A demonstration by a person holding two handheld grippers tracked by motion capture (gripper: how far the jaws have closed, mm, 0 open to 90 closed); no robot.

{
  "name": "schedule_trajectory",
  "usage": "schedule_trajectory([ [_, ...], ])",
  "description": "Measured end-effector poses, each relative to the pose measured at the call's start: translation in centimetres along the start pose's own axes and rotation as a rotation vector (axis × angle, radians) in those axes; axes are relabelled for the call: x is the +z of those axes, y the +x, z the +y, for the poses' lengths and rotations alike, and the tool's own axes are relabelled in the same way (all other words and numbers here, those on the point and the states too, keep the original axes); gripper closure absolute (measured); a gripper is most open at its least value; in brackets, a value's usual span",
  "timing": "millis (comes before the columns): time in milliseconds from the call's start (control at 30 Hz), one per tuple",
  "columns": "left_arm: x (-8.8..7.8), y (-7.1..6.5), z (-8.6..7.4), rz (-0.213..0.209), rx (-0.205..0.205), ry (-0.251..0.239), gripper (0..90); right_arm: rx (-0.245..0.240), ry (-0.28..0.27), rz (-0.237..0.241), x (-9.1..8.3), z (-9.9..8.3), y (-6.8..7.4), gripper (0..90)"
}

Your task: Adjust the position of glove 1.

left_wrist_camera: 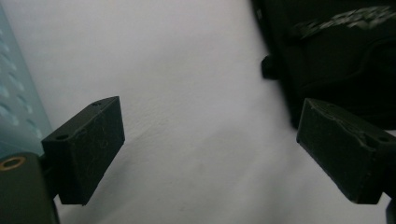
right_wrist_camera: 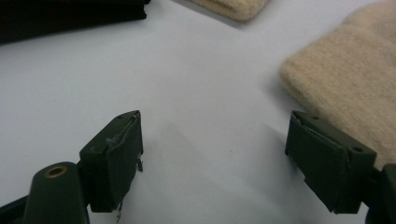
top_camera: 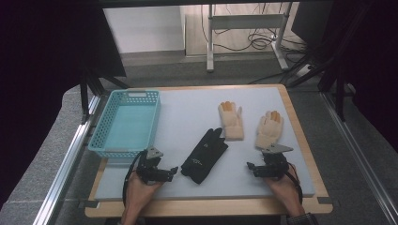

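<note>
In the high view, the person's left tongs (top_camera: 172,170) rest low on the pale tabletop (top_camera: 187,112), pointing toward the black glove (top_camera: 204,155), which lies at the middle of the tabletop, just beside the tong tips but apart from them. The right tongs (top_camera: 249,166) sit near the front right of the tabletop, pointing toward the same black glove from the other side, with bare surface between. Behind the right tongs lies a cream knit glove with orange fingertips (top_camera: 269,128), its cuff close to the tool's grey plate; a second cream glove (top_camera: 231,120) lies beyond the black glove, near its fingers. A light blue plastic basket (top_camera: 105,145) stands at the left side of the tabletop, just behind the left tongs. In the left gripper view, the left tongs (left_wrist_camera: 210,144) stand wide with only white tabletop between the jaws; the black glove (left_wrist_camera: 336,51) fills the upper right corner, just past the right-hand jaw, and the basket's blue wall (left_wrist_camera: 18,112) shows at the left edge. In the right gripper view, the right tongs (right_wrist_camera: 214,149) also stand wide and hold nothing; the cuff of the nearer cream glove (right_wrist_camera: 345,79) lies just behind the right-hand jaw, and the black glove's edge (right_wrist_camera: 70,16) runs along the top left.
</note>
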State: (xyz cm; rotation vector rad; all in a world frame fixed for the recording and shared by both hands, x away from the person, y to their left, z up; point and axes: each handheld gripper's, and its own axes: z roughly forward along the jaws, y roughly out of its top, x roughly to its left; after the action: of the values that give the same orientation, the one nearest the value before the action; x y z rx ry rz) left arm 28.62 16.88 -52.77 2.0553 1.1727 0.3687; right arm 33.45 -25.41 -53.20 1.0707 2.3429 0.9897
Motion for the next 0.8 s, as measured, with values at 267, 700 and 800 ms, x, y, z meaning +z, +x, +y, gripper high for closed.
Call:
schedule_trajectory([
  [267,-0.6,-1.7,1.8,-0.052,0.027,-0.009,7.6,0.0,0.0,-0.001,0.0,0.0,0.0,18.5],
  [700,2.5,-5.2,6.5,-0.131,0.093,0.027,0.4,-0.001,0.0,-0.001,0.0,0.0,0.0,18.5],
  [800,3.7,-6.0,7.5,-0.134,0.11,0.048,0.0,0.0,-0.001,0.0,0.0,0.0,0.0,18.5],
])
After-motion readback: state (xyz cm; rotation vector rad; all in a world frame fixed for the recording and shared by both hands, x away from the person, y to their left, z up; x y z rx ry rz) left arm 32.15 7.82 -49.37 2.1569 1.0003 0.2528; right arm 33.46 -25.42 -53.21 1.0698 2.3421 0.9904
